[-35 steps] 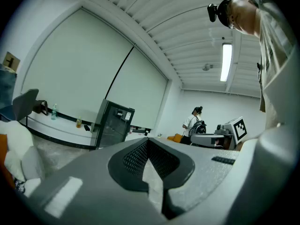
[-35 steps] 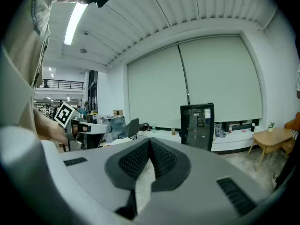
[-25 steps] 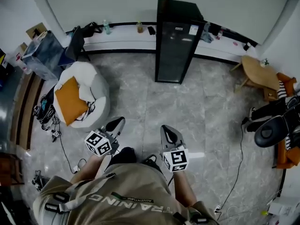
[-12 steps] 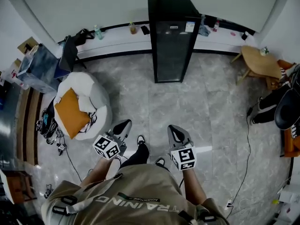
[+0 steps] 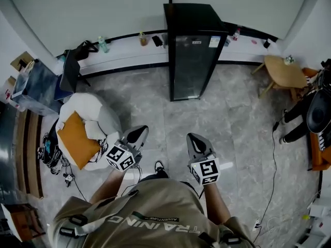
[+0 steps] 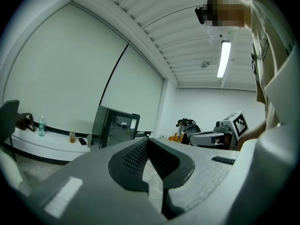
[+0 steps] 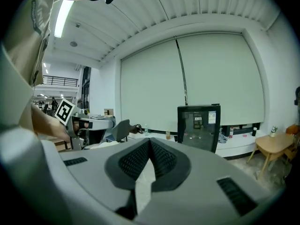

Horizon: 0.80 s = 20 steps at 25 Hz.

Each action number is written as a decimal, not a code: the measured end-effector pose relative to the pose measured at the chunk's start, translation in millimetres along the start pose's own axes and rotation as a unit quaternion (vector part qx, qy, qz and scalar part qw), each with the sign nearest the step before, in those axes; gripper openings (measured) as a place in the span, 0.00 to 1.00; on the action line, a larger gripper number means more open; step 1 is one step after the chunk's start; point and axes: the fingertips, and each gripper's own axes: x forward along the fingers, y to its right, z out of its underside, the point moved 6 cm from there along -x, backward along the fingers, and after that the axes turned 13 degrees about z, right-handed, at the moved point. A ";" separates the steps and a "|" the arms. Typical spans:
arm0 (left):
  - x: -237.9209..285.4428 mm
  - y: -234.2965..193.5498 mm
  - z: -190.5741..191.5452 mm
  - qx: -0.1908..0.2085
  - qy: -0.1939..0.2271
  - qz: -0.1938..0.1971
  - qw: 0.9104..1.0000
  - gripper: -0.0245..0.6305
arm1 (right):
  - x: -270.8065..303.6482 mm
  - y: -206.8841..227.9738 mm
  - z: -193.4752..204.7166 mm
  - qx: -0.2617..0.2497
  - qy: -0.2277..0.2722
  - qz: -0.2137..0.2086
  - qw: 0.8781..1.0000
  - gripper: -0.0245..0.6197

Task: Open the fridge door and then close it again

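Note:
The fridge [image 5: 194, 50] is a tall black cabinet with a glass door, standing shut against the far wall ledge. It also shows in the left gripper view as the fridge [image 6: 115, 128] and in the right gripper view as the fridge [image 7: 199, 125], some way ahead. My left gripper [image 5: 138, 133] and right gripper [image 5: 195, 140] are held side by side in front of my body, well short of the fridge. Both point toward it. The left gripper [image 6: 148, 139] and right gripper [image 7: 150, 140] each have their jaws closed together with nothing between them.
A white beanbag with an orange cushion [image 5: 85, 133] lies at the left. A round wooden table [image 5: 283, 71] and a black chair [image 5: 318, 110] stand at the right. The white wall ledge [image 5: 124, 45] carries bottles. A blue box [image 5: 33, 87] sits far left. A cable [image 5: 271, 154] crosses the floor.
I have stepped forward, so the fridge now looks nearer and larger. Both grippers stay shut and level in front of me.

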 end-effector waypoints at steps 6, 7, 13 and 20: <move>0.7 -46.9 -3.0 0.001 -0.001 0.021 1.000 0.04 | 38.9 -17.4 -17.2 -0.020 0.023 0.024 0.999 0.05; 1.8 -51.3 -2.9 -0.001 0.000 0.024 1.000 0.04 | 43.0 -19.2 -18.0 -0.022 0.020 0.026 0.999 0.05; 2.3 -68.7 2.4 -0.021 -0.004 0.028 0.999 0.04 | 64.5 -16.8 -20.2 -0.024 0.005 0.032 0.999 0.05; 24.2 -92.6 11.0 -0.048 -0.013 0.014 0.999 0.04 | 96.3 6.0 -11.2 -0.012 -0.005 0.020 1.000 0.05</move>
